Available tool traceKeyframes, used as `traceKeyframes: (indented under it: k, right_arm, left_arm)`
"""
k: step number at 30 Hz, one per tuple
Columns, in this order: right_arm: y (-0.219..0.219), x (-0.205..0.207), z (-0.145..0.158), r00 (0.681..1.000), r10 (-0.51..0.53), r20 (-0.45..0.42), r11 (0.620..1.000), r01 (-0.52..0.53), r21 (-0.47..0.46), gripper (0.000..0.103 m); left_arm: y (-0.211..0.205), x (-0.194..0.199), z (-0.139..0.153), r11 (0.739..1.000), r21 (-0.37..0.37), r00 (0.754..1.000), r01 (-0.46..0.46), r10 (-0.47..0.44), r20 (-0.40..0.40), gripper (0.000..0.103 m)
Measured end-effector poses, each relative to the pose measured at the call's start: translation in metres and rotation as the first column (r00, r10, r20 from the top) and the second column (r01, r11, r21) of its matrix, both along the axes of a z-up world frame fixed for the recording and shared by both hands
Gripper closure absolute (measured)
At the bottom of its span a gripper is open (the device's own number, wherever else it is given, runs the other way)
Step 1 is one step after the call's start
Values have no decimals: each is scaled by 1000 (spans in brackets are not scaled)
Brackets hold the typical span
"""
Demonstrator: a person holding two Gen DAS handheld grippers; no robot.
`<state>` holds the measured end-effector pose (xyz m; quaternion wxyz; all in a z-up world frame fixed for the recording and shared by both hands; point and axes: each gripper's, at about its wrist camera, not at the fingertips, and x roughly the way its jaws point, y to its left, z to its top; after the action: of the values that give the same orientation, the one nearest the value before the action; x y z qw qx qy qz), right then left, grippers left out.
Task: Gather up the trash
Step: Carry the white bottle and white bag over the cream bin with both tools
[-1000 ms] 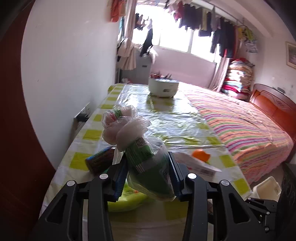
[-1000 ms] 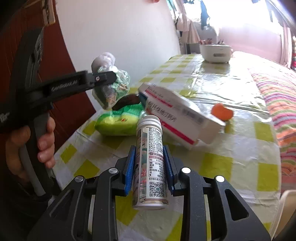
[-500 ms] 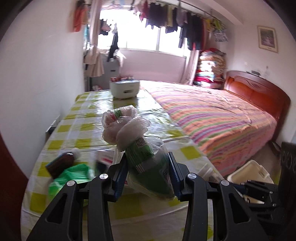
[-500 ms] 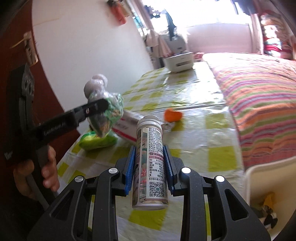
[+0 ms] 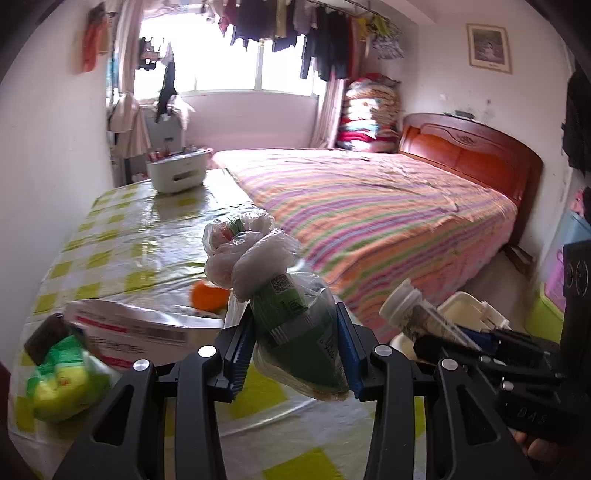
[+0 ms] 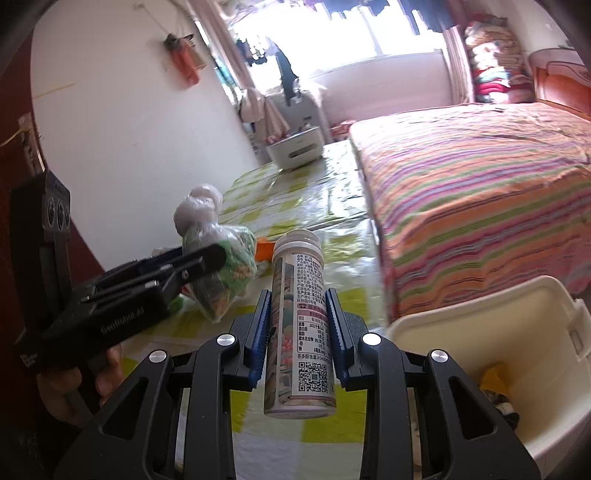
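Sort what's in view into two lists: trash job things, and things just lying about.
Job: knotted plastic bag in left gripper; labelled bottle in right gripper; cream bin.

Lying about: white appliance, striped bed, hanging clothes.

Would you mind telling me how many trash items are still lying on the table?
4: green packet, dark bottle, white box, orange piece. More may be hidden.

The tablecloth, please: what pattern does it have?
Yellow-green and white checks on the tablecloth, clearest in the left wrist view.
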<state>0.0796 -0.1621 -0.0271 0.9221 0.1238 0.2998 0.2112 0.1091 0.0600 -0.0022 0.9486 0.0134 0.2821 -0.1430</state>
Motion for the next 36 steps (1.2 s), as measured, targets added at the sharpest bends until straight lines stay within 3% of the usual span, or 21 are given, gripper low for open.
traceKeyframes:
  k: [18, 30, 36]
  right_arm:
    - [-77, -12, -2, 980, -200, 15, 979, 199, 41, 75]
    - [-148, -23, -10, 921, -388, 9, 919, 387, 78, 75]
    - [-159, -22, -15, 895, -446, -2, 893, 445, 69, 75]
  left_arm:
    - [-75, 7, -20, 989, 3, 987, 150, -150, -55, 63]
    - [-109, 8, -33, 976, -4, 971, 217, -217, -100, 63]
    - [-119, 7, -37, 971, -5, 964, 241, -240, -112, 63]
